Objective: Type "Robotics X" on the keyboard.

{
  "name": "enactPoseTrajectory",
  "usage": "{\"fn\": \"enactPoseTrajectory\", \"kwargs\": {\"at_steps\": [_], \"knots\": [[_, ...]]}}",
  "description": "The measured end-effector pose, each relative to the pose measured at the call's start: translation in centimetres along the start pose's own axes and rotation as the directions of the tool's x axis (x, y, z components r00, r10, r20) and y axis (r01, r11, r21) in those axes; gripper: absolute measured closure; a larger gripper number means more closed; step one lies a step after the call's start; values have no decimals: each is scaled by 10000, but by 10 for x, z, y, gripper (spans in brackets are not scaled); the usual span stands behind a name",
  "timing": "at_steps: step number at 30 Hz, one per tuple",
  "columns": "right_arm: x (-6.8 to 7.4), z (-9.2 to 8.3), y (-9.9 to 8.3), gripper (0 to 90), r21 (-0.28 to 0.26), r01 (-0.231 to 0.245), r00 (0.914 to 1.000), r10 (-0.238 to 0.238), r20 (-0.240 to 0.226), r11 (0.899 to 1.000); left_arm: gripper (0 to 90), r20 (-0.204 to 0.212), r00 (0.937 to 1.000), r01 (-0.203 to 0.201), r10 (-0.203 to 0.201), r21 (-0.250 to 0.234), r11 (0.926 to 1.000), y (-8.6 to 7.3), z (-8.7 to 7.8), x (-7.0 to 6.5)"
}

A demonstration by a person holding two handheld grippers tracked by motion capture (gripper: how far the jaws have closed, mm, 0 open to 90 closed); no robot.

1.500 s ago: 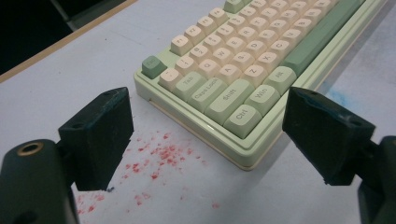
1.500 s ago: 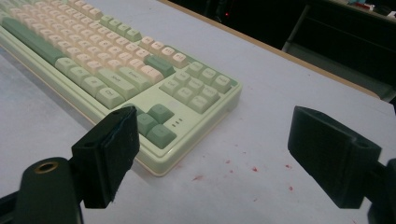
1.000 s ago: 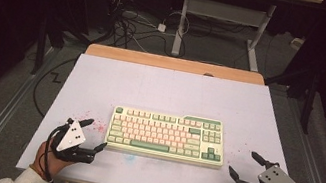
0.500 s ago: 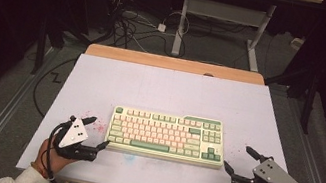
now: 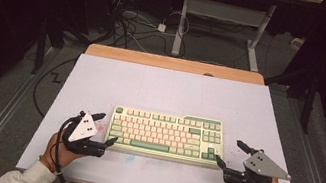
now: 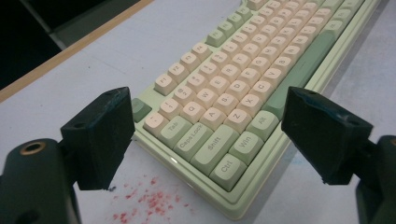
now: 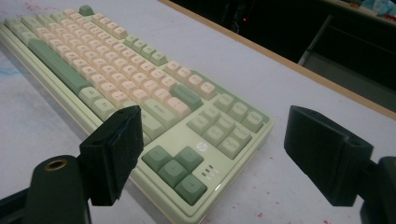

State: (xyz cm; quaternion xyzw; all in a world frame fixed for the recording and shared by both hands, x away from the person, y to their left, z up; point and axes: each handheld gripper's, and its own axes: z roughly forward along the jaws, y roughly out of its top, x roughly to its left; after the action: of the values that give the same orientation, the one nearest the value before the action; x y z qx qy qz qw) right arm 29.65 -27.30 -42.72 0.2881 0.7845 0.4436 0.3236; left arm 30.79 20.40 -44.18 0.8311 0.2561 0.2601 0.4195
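Both grippers have closed in on the keyboard (image 5: 166, 134) lying mid-surface (image 5: 171, 88), and I hold left gripper (image 5: 104, 128) and right gripper (image 5: 227, 153) low, jaws spread wide, flanking its ends.

The left gripper (image 6: 208, 135) holds its two black jaws wide apart, framing the near corner of a pale green keyboard with cream and green keys (image 6: 243, 93). The keyboard lies flat on the white table (image 6: 70, 79); red speckles (image 6: 149, 200) mark the surface just beside that corner.
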Motion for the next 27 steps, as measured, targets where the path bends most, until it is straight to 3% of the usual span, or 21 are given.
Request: {"fn": "enactPoseTrajectory", "kwargs": {"at_steps": [13,27], "knots": [[2,14,11,204,-46,148,9996,-149,-256,9999,166,255,9990,-371,372,-44,9993,16,15,0],[7,24,22,219,-87,292,9987,-295,-414,9995,166,638,9959,-634,638,-86,9980,32,31,-9]]}}
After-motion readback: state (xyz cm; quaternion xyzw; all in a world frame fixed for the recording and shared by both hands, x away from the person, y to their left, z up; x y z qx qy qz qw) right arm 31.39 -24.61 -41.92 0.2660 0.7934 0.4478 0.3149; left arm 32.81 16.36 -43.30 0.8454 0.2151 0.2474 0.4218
